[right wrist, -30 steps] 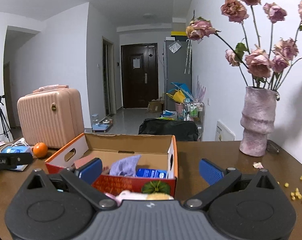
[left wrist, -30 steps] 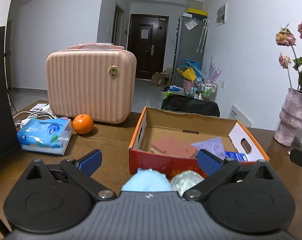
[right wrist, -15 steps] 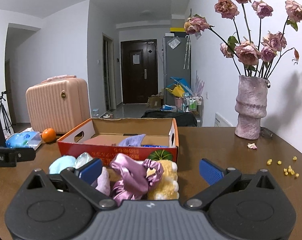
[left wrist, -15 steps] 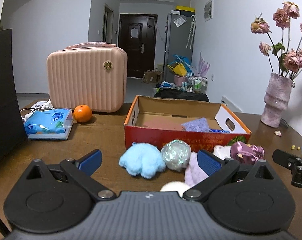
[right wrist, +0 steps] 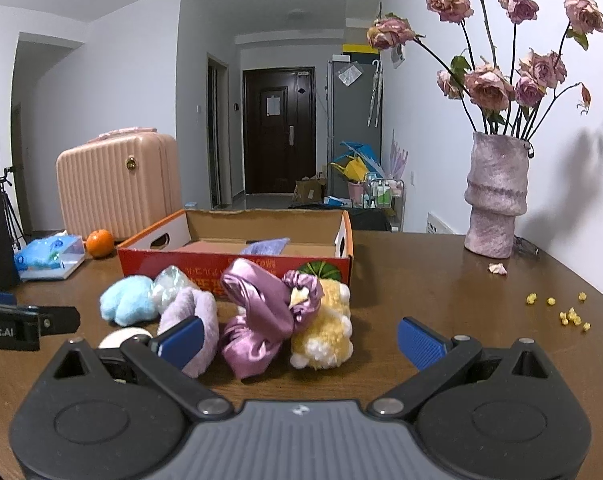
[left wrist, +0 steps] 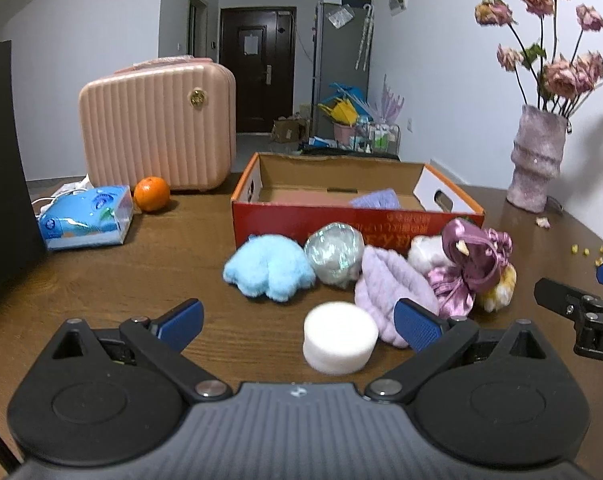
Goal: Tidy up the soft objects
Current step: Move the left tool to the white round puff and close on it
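Soft stuff was all bunched up on the brown table (left wrist: 161,264) right in front of the red cardboard box (left wrist: 357,222): a fluffy light-blue plush (left wrist: 268,270), a shiny silvery ball (left wrist: 333,254), a lilac plush roll (left wrist: 393,280), a purple satin scrunchie (right wrist: 261,312) draped over a yellow-and-white plush (right wrist: 325,332), and a white foam puck (left wrist: 339,342) closest to the left gripper (left wrist: 297,320). That gripper's blue pads were spread wide with nothing between them, hovering just short of the puck. The right gripper (right wrist: 301,336) was spread open too and empty, pointed at the scrunchie pile. Inside the box I could see a pinkish slab and a lavender cloth (left wrist: 375,199).

Writing-wise: the box front had red-on-orange print I couldn't make out, and the left gripper's body showed "obot.AI" in the right wrist view. Off to the left sat a blue tissue pack (left wrist: 87,216), an orange (left wrist: 152,194) and a pink ribbed case (left wrist: 157,124); a vase of dried roses (right wrist: 495,196) stood at the right.
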`<state>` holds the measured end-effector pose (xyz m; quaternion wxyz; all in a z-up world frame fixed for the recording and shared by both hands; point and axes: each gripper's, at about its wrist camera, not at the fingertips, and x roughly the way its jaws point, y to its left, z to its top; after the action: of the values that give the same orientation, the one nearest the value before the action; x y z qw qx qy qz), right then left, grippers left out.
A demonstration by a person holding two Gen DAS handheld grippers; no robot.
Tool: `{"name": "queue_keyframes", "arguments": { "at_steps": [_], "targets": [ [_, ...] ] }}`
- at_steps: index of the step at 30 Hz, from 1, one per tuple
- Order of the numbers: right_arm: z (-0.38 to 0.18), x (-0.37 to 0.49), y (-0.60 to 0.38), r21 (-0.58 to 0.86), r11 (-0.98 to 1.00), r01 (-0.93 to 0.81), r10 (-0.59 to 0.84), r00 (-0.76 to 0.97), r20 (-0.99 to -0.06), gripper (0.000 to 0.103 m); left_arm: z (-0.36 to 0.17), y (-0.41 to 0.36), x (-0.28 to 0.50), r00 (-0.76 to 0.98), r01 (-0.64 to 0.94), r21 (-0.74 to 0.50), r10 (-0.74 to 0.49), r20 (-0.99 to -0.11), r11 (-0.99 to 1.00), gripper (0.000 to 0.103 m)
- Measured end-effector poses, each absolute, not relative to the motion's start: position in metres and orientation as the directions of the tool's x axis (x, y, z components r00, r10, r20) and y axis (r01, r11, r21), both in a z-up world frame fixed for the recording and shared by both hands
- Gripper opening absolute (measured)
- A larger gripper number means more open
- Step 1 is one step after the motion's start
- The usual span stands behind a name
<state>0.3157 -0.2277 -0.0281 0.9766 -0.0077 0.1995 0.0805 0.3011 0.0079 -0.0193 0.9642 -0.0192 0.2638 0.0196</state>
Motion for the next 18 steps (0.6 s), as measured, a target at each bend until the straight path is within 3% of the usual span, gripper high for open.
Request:
{"name": "queue_keyframes", "arguments": {
  "at_steps": [18],
  "targets": [
    [-0.050,0.336,-0.254,0.055,0.994,-0.093,0.108,0.896,-0.430,0.103,-0.069,-0.014,0.347,0.781,0.007,0.029,0.012,-0.625,1.000,0.103]
  ]
}}
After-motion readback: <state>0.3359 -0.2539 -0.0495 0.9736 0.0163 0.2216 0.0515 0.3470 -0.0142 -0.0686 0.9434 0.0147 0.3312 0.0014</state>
